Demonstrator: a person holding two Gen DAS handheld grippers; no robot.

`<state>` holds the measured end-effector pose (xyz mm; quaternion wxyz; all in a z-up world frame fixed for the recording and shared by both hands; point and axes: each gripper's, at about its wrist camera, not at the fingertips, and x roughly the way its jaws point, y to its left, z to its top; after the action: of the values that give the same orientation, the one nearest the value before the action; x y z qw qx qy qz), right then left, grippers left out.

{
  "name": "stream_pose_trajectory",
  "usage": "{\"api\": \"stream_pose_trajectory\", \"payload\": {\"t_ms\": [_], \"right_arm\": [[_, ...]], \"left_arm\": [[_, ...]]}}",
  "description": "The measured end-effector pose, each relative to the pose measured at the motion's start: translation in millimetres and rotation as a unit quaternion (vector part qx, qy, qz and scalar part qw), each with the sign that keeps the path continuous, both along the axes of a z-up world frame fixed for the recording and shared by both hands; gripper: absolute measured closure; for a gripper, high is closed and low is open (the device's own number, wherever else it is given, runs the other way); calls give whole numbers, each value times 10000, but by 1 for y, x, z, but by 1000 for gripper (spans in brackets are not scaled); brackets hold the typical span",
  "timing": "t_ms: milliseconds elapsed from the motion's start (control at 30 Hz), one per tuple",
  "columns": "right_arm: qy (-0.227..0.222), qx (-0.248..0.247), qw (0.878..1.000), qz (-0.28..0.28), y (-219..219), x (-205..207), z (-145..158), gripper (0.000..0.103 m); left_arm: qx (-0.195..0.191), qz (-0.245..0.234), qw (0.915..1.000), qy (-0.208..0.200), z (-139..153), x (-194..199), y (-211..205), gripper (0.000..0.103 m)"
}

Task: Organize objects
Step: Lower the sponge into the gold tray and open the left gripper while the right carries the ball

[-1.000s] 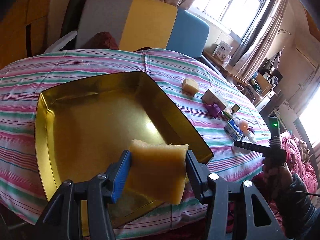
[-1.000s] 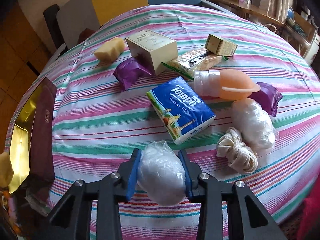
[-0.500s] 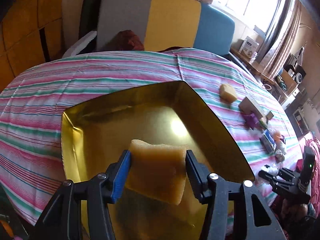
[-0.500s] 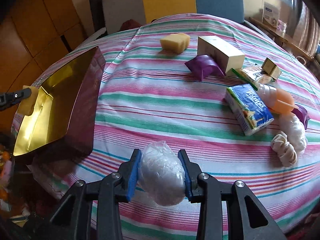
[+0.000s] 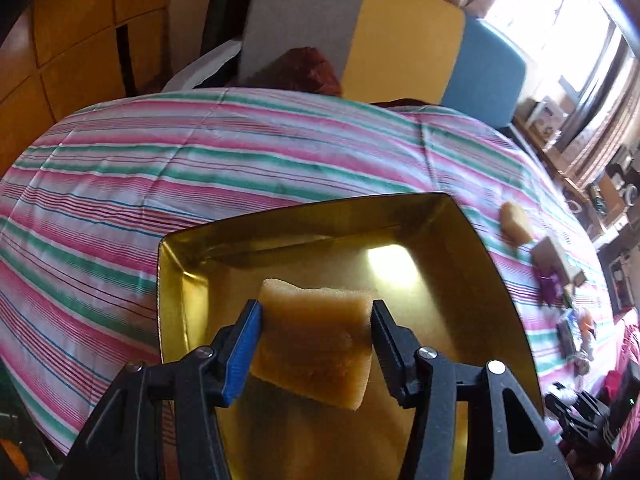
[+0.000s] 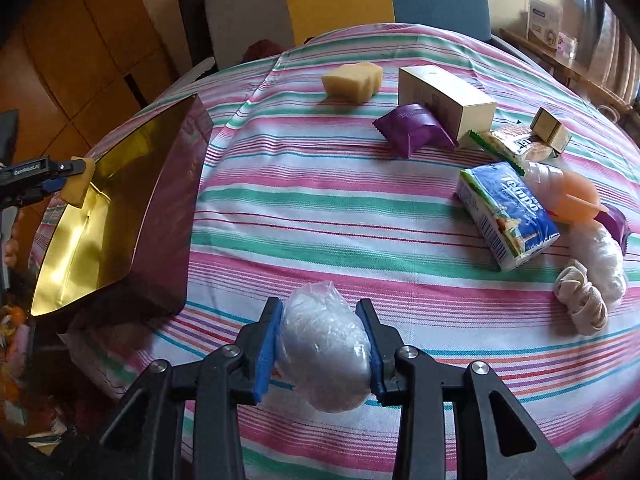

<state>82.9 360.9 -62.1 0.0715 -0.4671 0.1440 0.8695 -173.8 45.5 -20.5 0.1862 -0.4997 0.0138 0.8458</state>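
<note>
My counter (image 6: pixel 320 208) wears a striped cloth, and the gold tray (image 6: pixel 160 208) sits at its left edge. Farther right lie a sponge (image 6: pixel 352 81), a box (image 6: pixel 446 101), a purple packet (image 6: pixel 414 130), a snack bar (image 6: pixel 514 145) and a small carton (image 6: pixel 550 127). Nearer me are tissues (image 6: pixel 506 214), an orange toy (image 6: pixel 568 196), a wrapped bundle (image 6: pixel 600 262) and a cord (image 6: pixel 580 298).

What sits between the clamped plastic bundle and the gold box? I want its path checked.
Right wrist view: only bare striped tablecloth lies between the plastic-wrapped bundle and the gold box.
</note>
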Motion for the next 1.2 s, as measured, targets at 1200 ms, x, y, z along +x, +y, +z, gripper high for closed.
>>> {"api": "stream_pose_trajectory", "payload": {"t_ms": [1200], "right_arm": [[-142,63,9999,-23,-6,-2,-3,64]], "left_arm": [[-1095,262,9898,879,11,-22,1,21]]}}
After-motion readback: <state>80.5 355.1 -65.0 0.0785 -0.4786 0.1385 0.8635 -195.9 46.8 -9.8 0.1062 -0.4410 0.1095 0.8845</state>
